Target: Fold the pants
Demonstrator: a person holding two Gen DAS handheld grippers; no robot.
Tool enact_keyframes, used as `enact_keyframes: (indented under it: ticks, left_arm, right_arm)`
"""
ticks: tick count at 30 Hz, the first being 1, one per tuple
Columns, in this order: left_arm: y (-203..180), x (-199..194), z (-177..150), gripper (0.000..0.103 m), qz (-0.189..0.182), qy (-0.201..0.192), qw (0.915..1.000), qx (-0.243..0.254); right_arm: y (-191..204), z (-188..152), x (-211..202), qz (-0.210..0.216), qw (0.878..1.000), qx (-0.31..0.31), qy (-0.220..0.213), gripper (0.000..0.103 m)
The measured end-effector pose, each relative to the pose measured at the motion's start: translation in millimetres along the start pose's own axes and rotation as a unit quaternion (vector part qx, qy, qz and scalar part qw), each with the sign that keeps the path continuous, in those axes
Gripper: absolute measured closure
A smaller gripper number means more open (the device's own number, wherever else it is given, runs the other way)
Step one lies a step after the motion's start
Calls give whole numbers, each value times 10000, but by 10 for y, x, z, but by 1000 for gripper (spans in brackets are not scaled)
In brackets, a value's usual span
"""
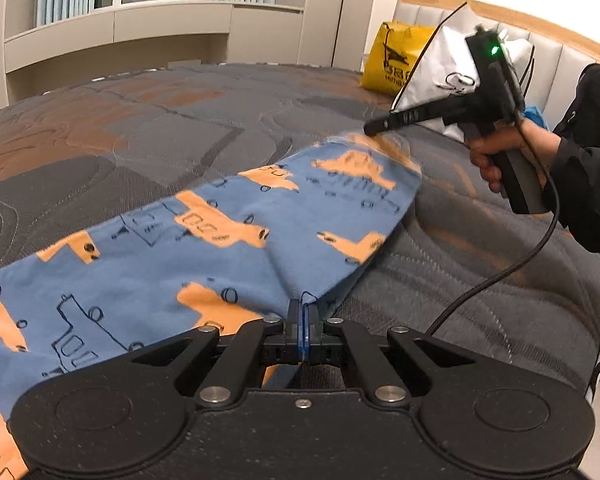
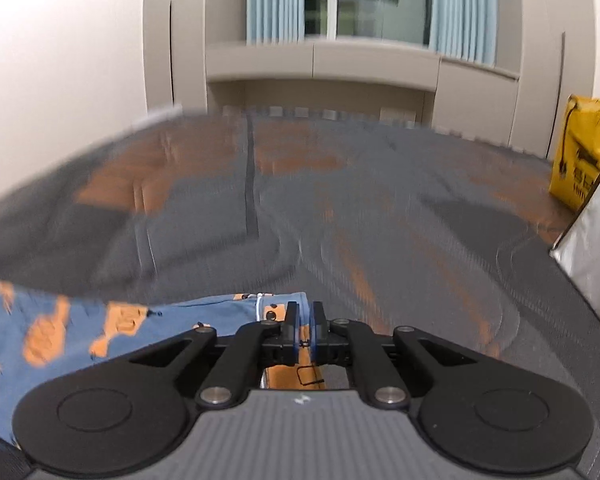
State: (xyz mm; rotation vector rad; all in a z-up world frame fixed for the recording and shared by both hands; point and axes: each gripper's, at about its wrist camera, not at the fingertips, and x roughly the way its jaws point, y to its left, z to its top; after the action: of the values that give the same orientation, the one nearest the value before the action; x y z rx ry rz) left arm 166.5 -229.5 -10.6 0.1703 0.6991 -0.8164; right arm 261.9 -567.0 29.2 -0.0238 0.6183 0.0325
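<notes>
Pants [image 1: 236, 240]: blue fabric with orange vehicle print, spread over the bed [image 1: 120, 132]; the cloth runs from the left of the left gripper [image 1: 302, 310] forward and rightward to a far edge, blurred, at the right gripper's tip [image 1: 374, 127].

Left gripper: fingers pressed together on a raised fold of the pants directly at its tip; fabric shows between the pads.

Right gripper, own view [image 2: 303, 320]: fingers closed to a narrow slit with blue pants cloth [image 2: 100, 328] pinched in it; the pants lie to its left and beneath it, a seam with white stitching just left of the fingertips.

Bed: quilted grey and rust-orange cover, ahead of and around both grippers; heavily blurred in the right wrist view.

Yellow bag [image 1: 396, 60]: far ahead of the left gripper, to the right, against the padded headboard [image 1: 556, 60].

White bag [image 1: 444, 68]: beside the yellow bag, behind the right gripper.

Right hand [image 1: 500, 156]: wrapped around the right gripper's handle, black sleeve, cable trailing below.
</notes>
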Motion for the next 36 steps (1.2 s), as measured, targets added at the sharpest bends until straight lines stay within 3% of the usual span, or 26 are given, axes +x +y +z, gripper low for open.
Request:
enact_keyframes:
  ticks: [2,4,6,7,9,11,15,20,24,30,33,36]
  left_arm:
    - [32,15,-4,100,-66,27,9999,-75]
    - [61,-5,-4,86,-211,3,9996,-207]
    - [74,-37,-5,71,-285,-48,9991,-316]
    - [75,-52,-6,67,-265,-83,9990,-363]
    - [97,-89,-4,48,-140,-158,9985,-508]
    - [159,-150,-9,41,12,-241,9971,-727]
    - [325,-374,-25,23,472,-401,9926,-1041]
    - [610,-841,-152,15,1181,-602,9839,-1198]
    - [975,-1365,-416,12,1997,-687,9656,-1518]
    - [1539,-2161,-963,10,3112,-756,9217,-2187]
    - [1755,-2471,-1223,9,3234,-839,9073,-2554]
    - [1885,-2609,-1398,10,3038,-935,9075,-2746]
  right_arm:
    - [23,-118,133,-183,9995,-155,227,94]
    - [26,-205,184,-315,9989,-184,283,81]
    - [22,-231,137,-364,9991,-148,170,56]
    - [32,-231,93,-364,9992,-156,77,51]
    - [68,-239,13,-350,9990,-252,-112,40]
    - [135,-249,-7,-308,9987,-391,-139,31]
    - [285,-386,223,-624,9936,-900,262,24]
    - [388,-310,31,-774,9951,-585,-164,20]
    - [730,-270,-284,-153,9953,-810,-516,9]
    - [1397,-502,-446,763,9874,-1321,-431,7]
    - [1700,-639,-393,533,9833,-1734,-129,7]
    - [1808,-770,-397,77,9820,-1884,-141,6]
